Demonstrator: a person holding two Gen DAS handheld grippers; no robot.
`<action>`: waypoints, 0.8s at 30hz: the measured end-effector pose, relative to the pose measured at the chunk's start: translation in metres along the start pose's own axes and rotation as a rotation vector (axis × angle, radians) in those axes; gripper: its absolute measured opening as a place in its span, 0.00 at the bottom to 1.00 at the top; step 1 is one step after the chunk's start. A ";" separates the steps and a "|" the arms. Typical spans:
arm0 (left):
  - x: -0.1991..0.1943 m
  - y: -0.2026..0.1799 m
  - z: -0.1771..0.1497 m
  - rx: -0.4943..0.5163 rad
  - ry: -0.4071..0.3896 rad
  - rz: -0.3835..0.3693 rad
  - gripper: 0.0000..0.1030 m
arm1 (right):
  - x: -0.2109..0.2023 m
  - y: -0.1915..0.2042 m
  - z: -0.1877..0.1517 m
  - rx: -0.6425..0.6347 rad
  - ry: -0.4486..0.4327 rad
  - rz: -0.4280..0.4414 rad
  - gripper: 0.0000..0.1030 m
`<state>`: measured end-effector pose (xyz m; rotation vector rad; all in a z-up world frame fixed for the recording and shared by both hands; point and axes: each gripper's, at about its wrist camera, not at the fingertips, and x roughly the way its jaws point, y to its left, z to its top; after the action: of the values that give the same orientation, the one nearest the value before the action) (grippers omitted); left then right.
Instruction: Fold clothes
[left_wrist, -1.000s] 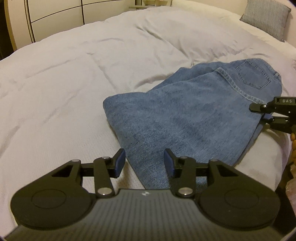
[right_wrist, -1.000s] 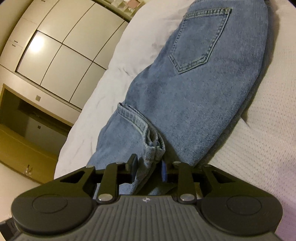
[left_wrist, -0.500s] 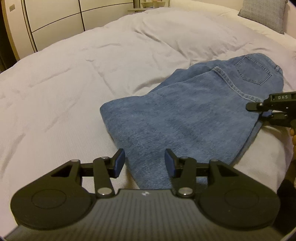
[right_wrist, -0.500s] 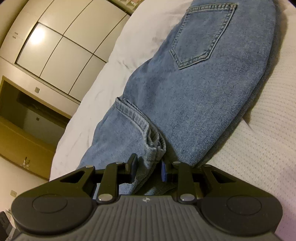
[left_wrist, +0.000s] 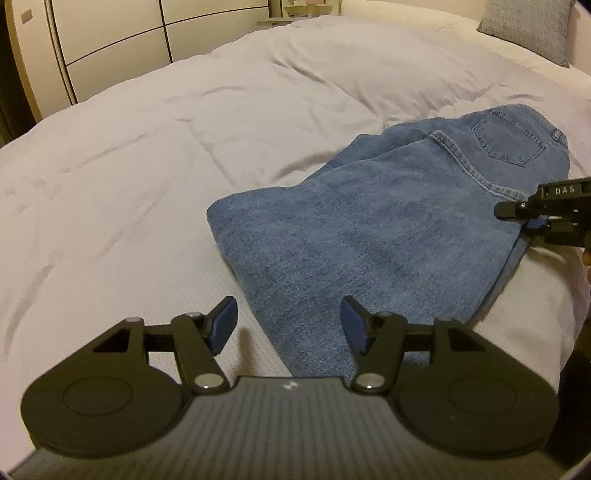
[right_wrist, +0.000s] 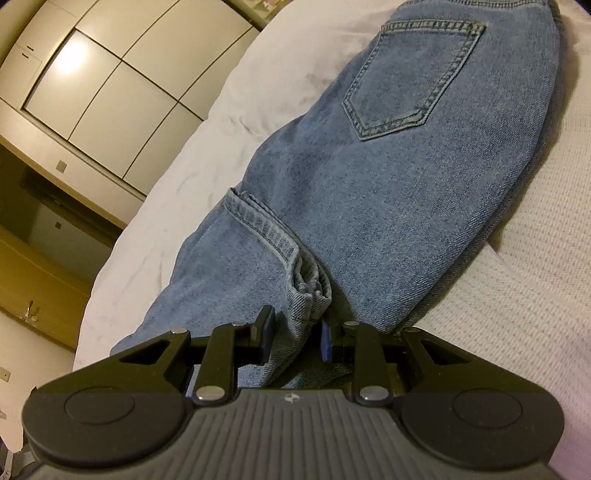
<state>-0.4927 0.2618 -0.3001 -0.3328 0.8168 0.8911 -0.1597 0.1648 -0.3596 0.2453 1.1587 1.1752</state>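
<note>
Jeans (left_wrist: 388, 229) lie doubled on the bed (left_wrist: 147, 155), just ahead of the left tongs (left_wrist: 288, 325), which gape wide and hold nothing; right tongs (right_wrist: 295, 339) are narrowed on the bunched hem; mid-fold, I'd judge; next calls for a left-side grip on the near edge.

Your left gripper (left_wrist: 288, 325) hovers with its blue-padded fingers (left_wrist: 221, 325) spread wide above the near corner of a pair of blue jeans (left_wrist: 388, 236), touching nothing. The jeans lie folded on a white bedspread (left_wrist: 147, 166), their back pocket (left_wrist: 509, 136) facing up at the far end. At the right edge your right gripper (left_wrist: 532, 221) meets the jeans' side, its grip unclear from here, with a grey pillow (left_wrist: 528, 26) and pale cupboard doors (left_wrist: 110, 40) beyond the bed.
</note>
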 end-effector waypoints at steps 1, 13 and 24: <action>0.000 0.001 0.000 -0.007 -0.001 -0.003 0.55 | 0.000 0.000 0.000 0.003 -0.002 0.002 0.26; -0.016 -0.008 0.031 0.020 -0.050 -0.070 0.45 | -0.025 0.012 0.008 -0.096 -0.125 0.109 0.07; 0.019 -0.072 0.083 0.183 -0.047 -0.202 0.44 | -0.086 -0.051 0.088 -0.114 -0.396 -0.007 0.07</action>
<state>-0.3877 0.2766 -0.2645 -0.2282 0.7993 0.6286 -0.0528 0.1068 -0.3053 0.3677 0.7433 1.1213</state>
